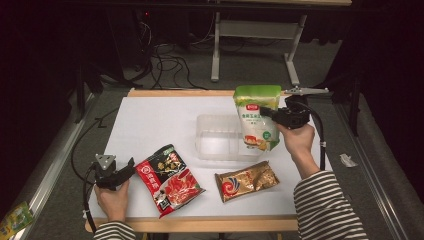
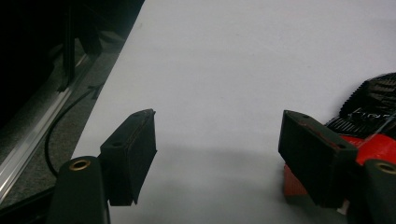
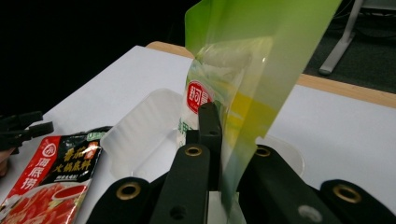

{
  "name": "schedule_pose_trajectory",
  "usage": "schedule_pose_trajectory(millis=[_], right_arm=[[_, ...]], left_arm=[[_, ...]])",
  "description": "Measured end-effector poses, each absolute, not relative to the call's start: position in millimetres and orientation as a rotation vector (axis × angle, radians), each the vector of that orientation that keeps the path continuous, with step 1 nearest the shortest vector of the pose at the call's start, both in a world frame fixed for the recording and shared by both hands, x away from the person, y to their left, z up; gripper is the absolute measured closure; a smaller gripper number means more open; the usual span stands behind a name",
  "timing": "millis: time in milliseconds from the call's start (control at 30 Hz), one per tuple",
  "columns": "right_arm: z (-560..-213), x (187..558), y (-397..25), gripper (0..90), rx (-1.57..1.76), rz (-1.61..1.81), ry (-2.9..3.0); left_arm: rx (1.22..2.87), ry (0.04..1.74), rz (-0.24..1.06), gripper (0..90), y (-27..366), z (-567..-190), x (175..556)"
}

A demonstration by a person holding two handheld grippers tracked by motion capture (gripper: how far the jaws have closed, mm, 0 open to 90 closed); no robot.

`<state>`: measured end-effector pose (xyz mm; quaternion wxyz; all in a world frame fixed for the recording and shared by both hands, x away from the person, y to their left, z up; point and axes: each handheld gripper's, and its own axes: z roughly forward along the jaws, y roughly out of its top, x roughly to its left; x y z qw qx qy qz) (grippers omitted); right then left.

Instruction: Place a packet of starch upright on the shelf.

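Jaws of the right gripper [image 3: 219,154] are clenched on the side edge of the green bag [image 1: 258,116], which hangs upright and slightly tilted over the right end of the clear tray [image 1: 220,137]; in the high view its lower end overlaps the tray's right rim, though contact with the tray floor cannot be told. Judged step: lowering the bag into the tray. To do it well, keep the pinch on the flat sealed margin, swing the bag's bottom toward the tray middle, lay it down along the tray's length, and let go only once the weight rests inside. Bag film is thin, glossy, translucent green at the top, bulging and soft below, likely to sag or swing. Tray is a shallow, frosted plastic rectangle with rounded corners and ribbed walls, light enough to slide if nudged. Left gripper [image 2: 217,140] has its jaws spread wide with nothing between them, low over the white table [image 1: 150,120], just beside the red pouch [image 1: 169,179]. Gold pouch [image 1: 247,180] lies flat, crinkly and foil-like, near the front edge.
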<state>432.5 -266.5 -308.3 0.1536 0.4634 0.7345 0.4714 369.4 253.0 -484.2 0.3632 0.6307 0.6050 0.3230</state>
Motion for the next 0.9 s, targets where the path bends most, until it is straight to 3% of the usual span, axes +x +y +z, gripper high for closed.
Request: schedule_pose_trajectory(millis=[900], right_arm=[[-331,462,-237,90.0,1.411,1.273,1.893]], left_arm=[[1.617,1.552,0.831,28.3,253,-484,369]])
